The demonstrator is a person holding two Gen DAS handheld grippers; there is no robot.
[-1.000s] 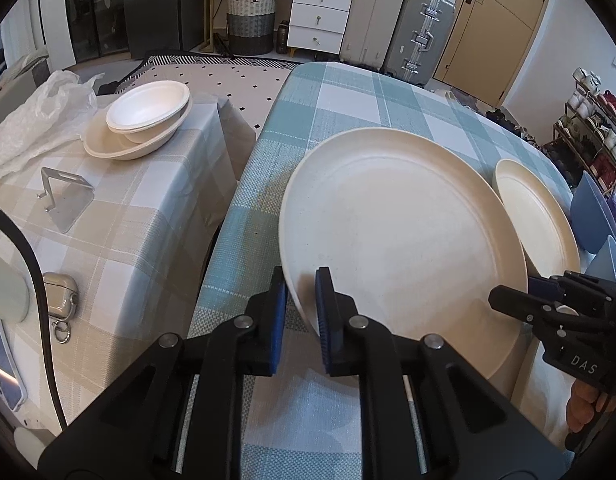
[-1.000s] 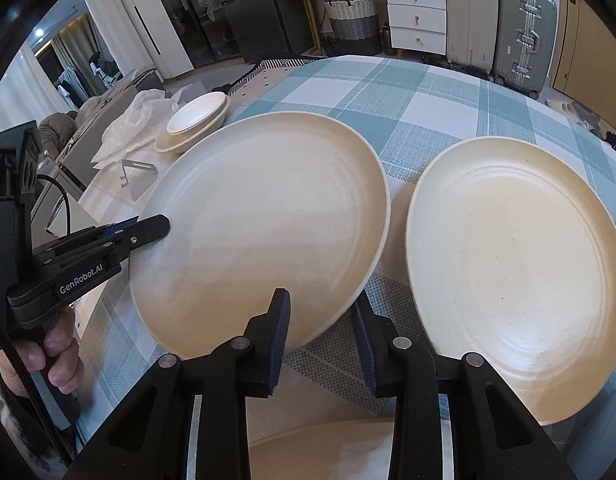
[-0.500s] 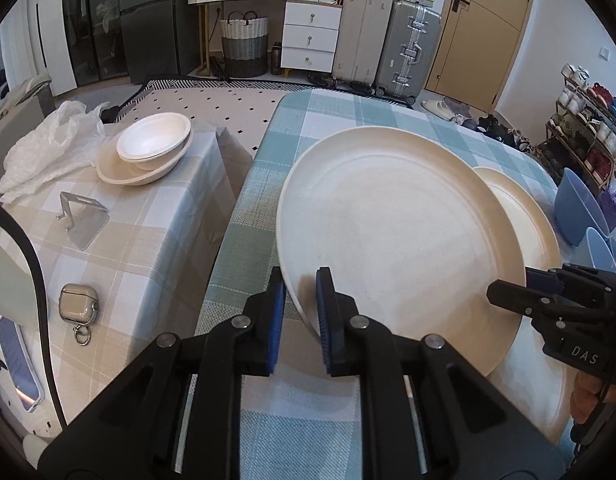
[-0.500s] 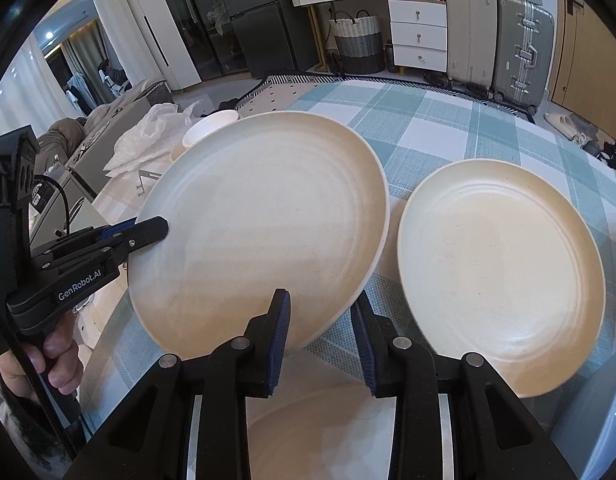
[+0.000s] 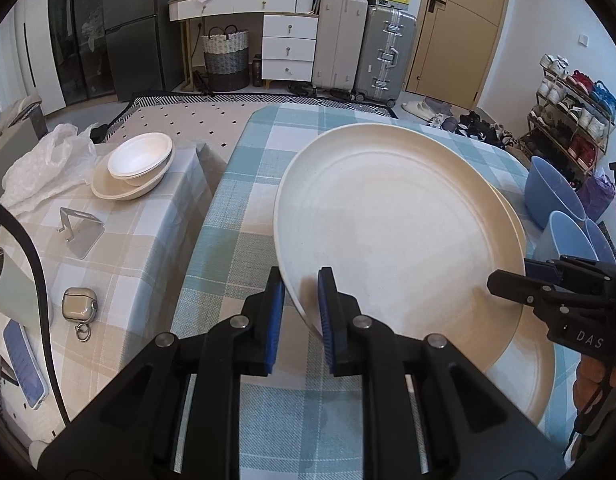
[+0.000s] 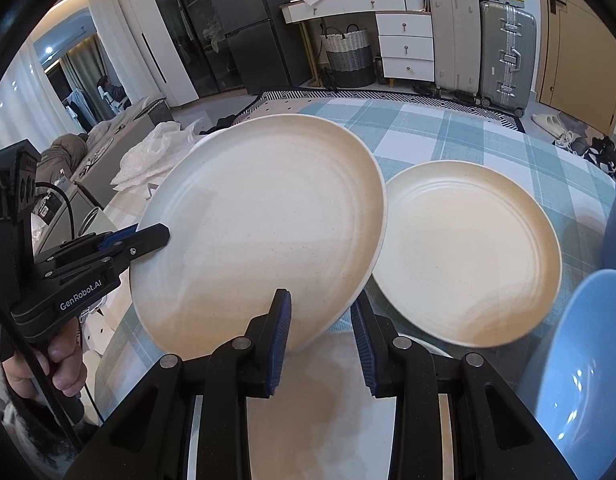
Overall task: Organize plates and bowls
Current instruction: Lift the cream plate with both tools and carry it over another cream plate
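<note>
While both grippers pinch its rim, the large round cream plate (image 5: 387, 224) hangs tilted above the blue-and-white checked tablecloth (image 5: 244, 216); the left gripper (image 5: 300, 312) clamps the near-left edge, the right gripper (image 6: 321, 336) the near edge; a second cream plate (image 6: 467, 252) lies flat just beside it; blue plastic bowls (image 5: 555, 196) stand at the right.

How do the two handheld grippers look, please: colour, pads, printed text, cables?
Both are matte black plastic with silver pivot screws and blue ribbed pads. The left gripper carries white "GenRobot.AI" lettering and a black cable beside its handle; the right gripper shows white "DAS" lettering. No sleeves are visible.
</note>
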